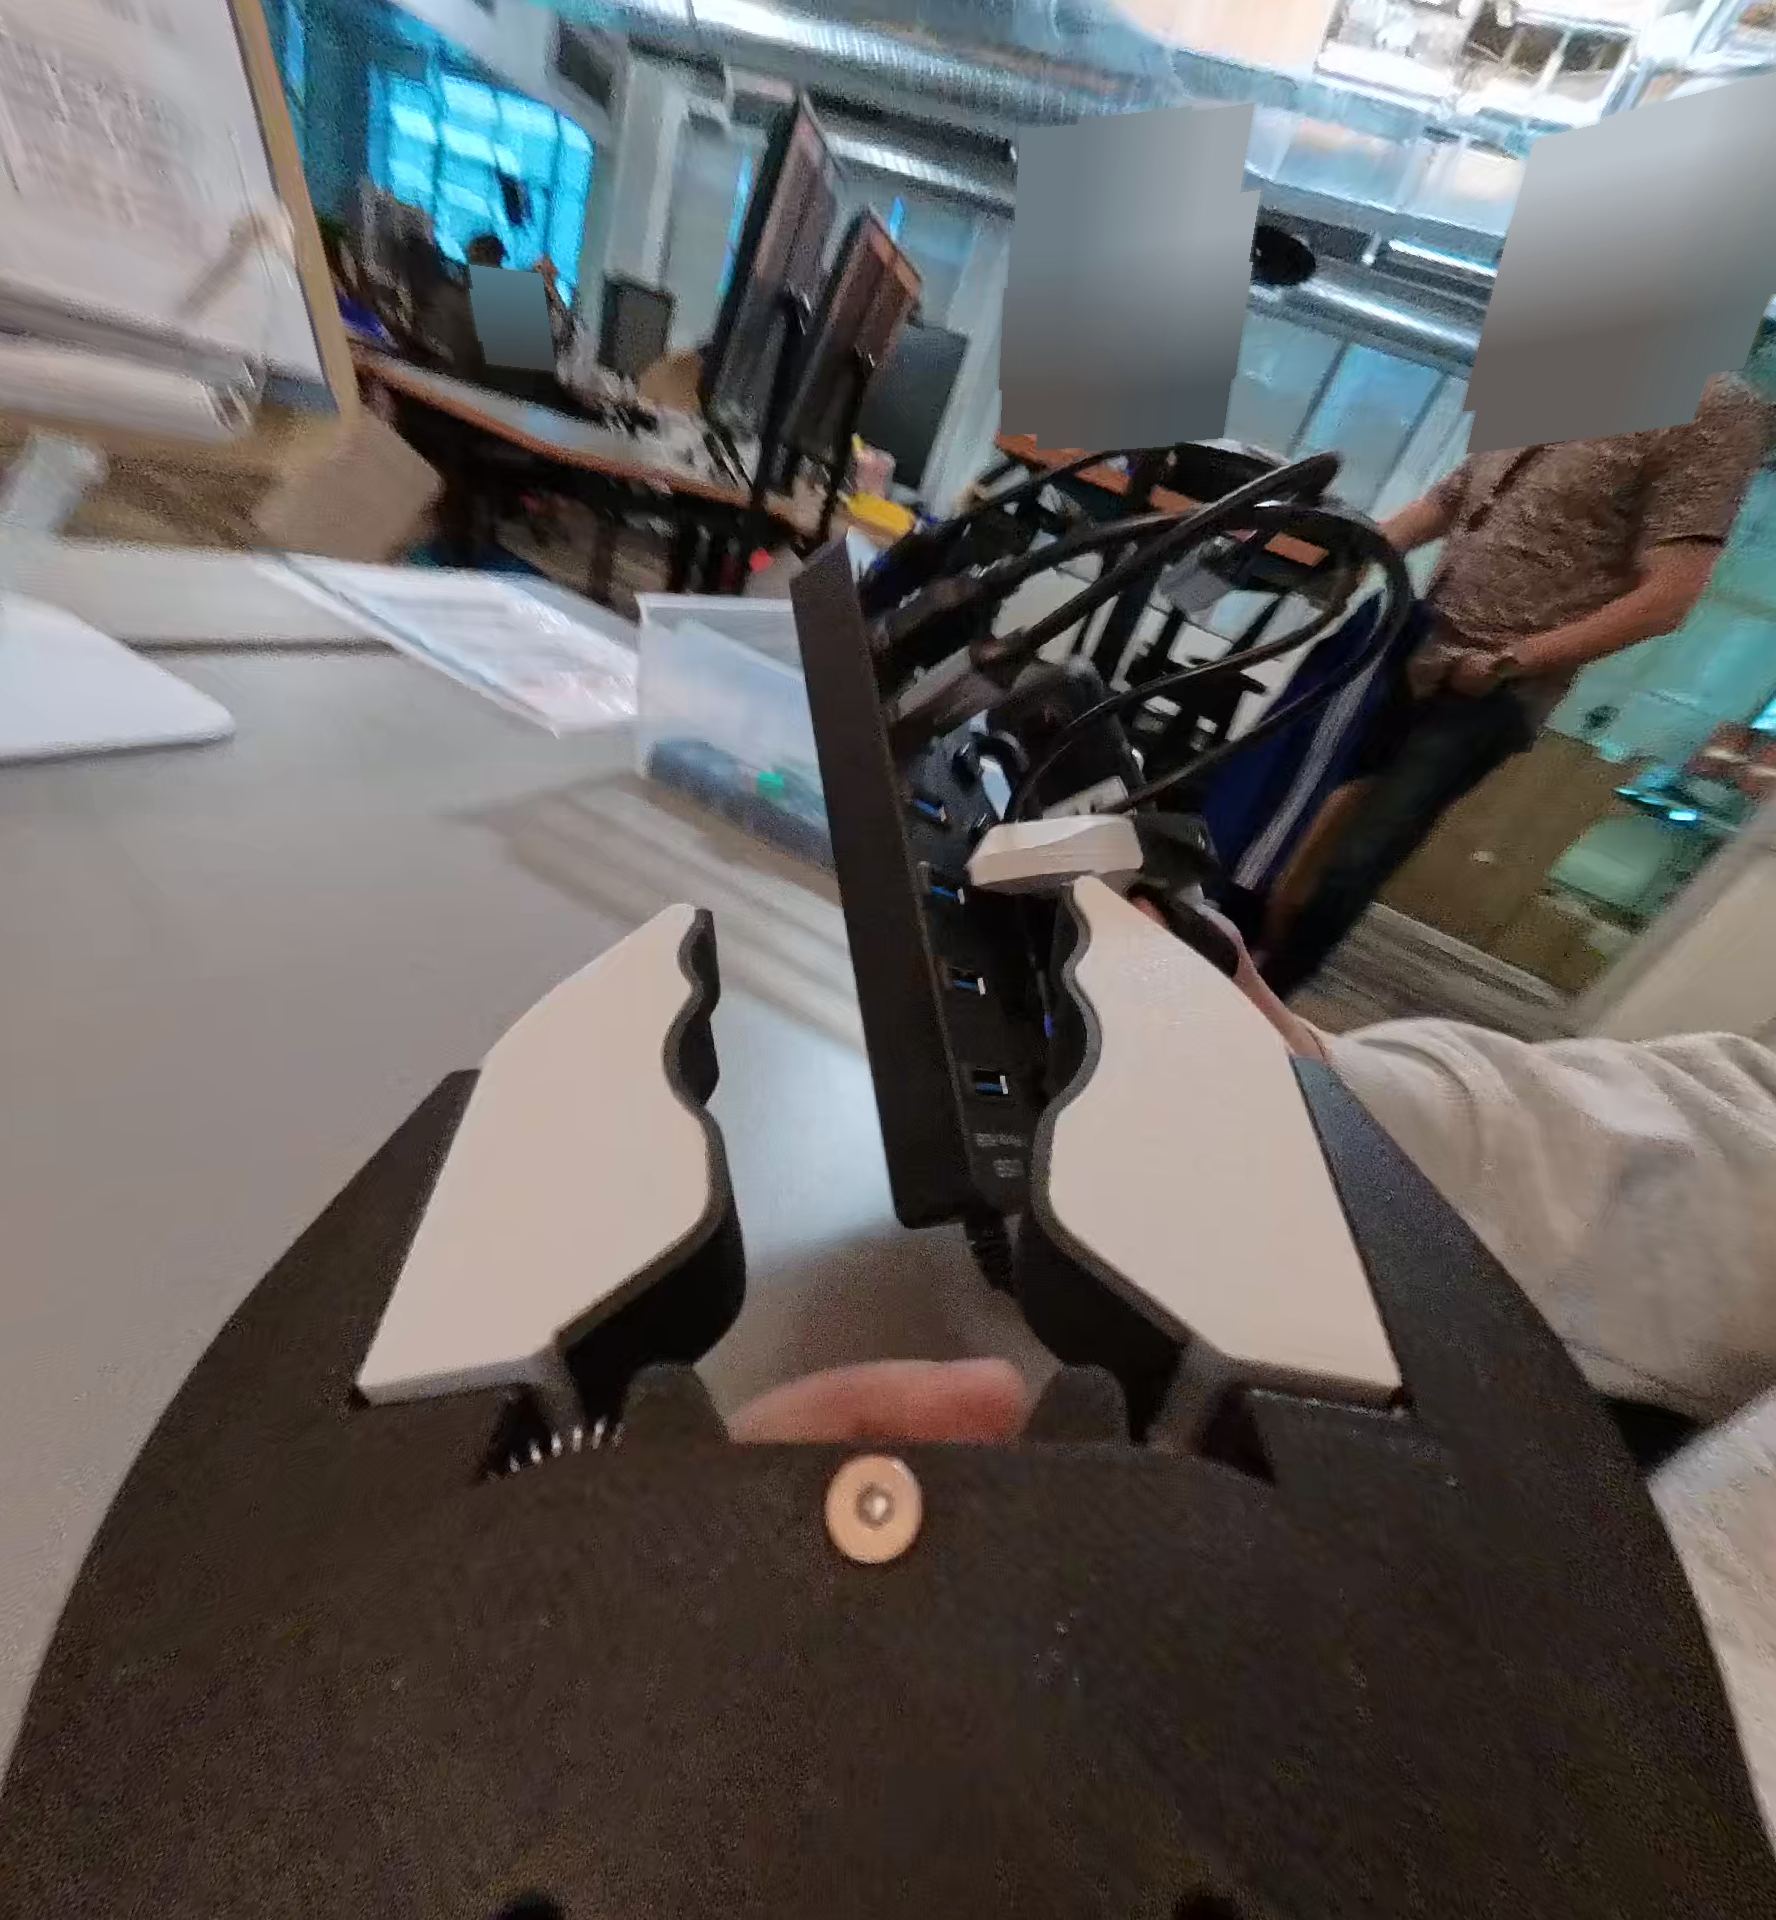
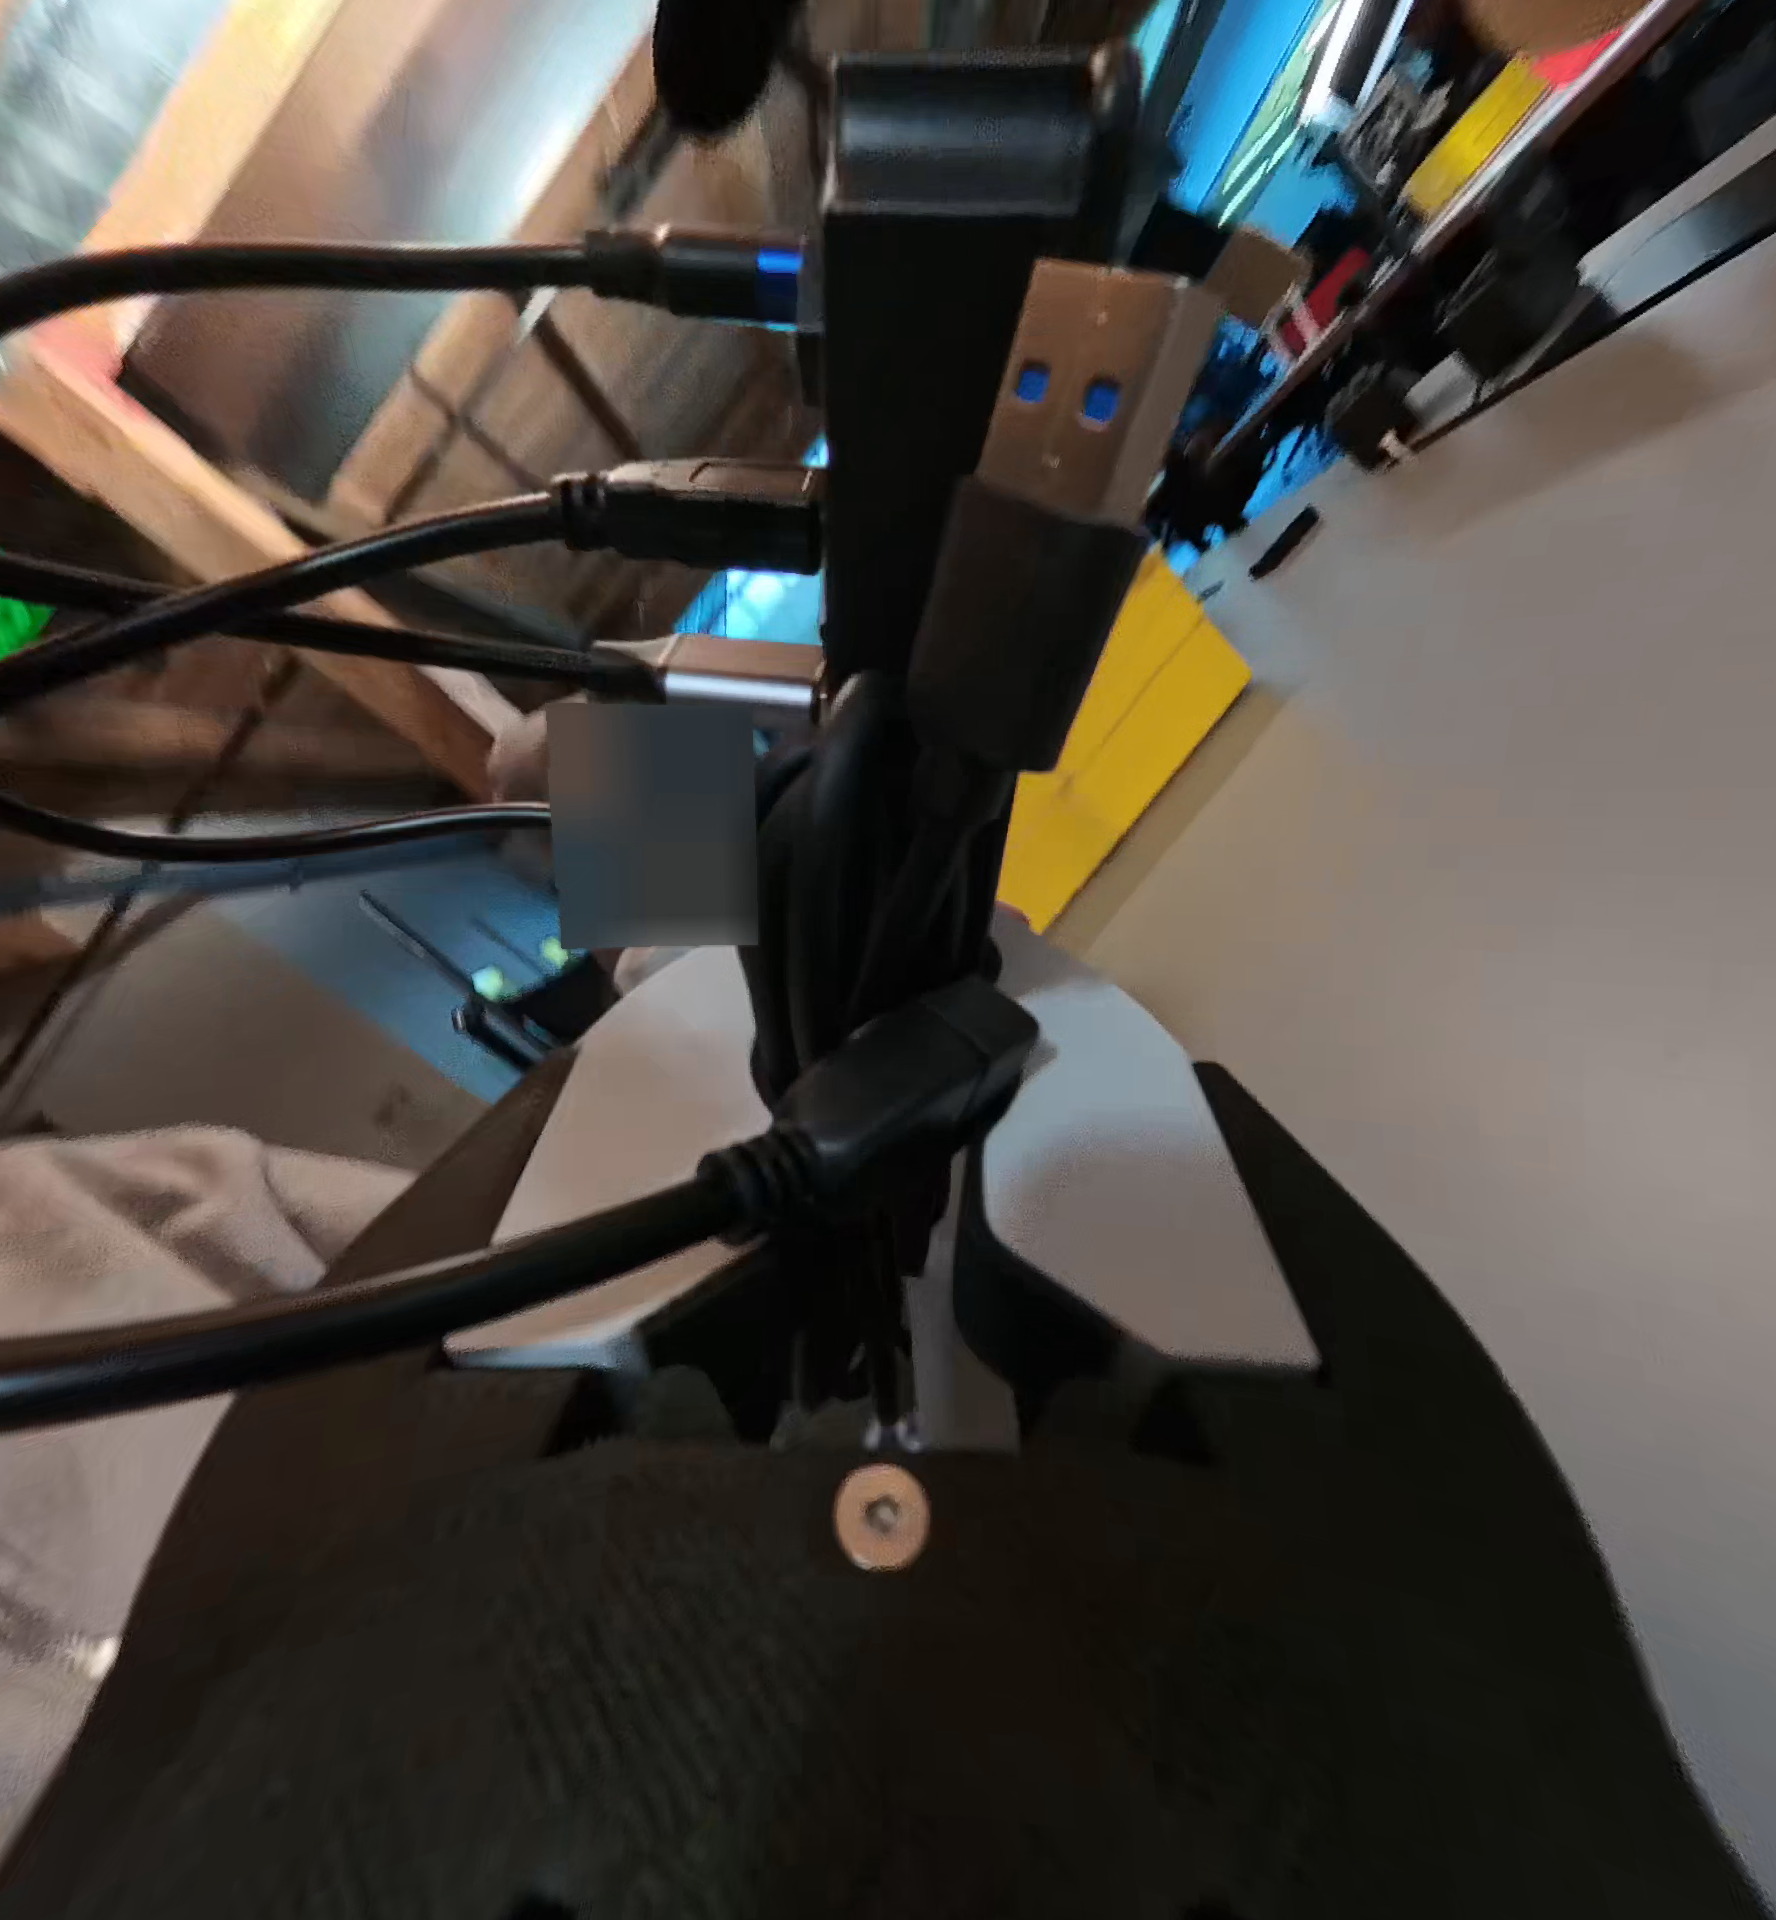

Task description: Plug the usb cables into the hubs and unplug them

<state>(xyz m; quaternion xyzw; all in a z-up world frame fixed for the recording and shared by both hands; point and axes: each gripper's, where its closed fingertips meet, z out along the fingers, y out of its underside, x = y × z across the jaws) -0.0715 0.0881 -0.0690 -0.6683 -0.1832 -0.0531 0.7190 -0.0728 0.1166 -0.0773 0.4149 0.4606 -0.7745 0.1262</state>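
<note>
Standing on edge at the centre of my left wrist view, the black USB hub [image 1: 868, 914] rises from the grey table [image 1: 292, 935], its blue-tongued ports facing the right of the frame. My left gripper [image 1: 884, 940] is spread wide, one white finger on each side of the hub; the right one sits close against the port face, and I cannot tell whether it touches. Nothing is held between them. Black cables [image 1: 1206, 592] loop out of the hub's upper ports toward the upper right. My right gripper [image 1: 1055, 847] shows as a white tip just past the hub's port side.

From the right wrist view, that gripper [image 2: 879, 1049] is clamped on a dark bundle of cable, with a loose silver USB plug [image 2: 1081, 395] sticking up beside the hub [image 2: 915, 416] at top centre. Three plugs [image 2: 697, 514] sit in the hub's left side. A yellow object [image 2: 1123, 727] lies on the table behind.
</note>
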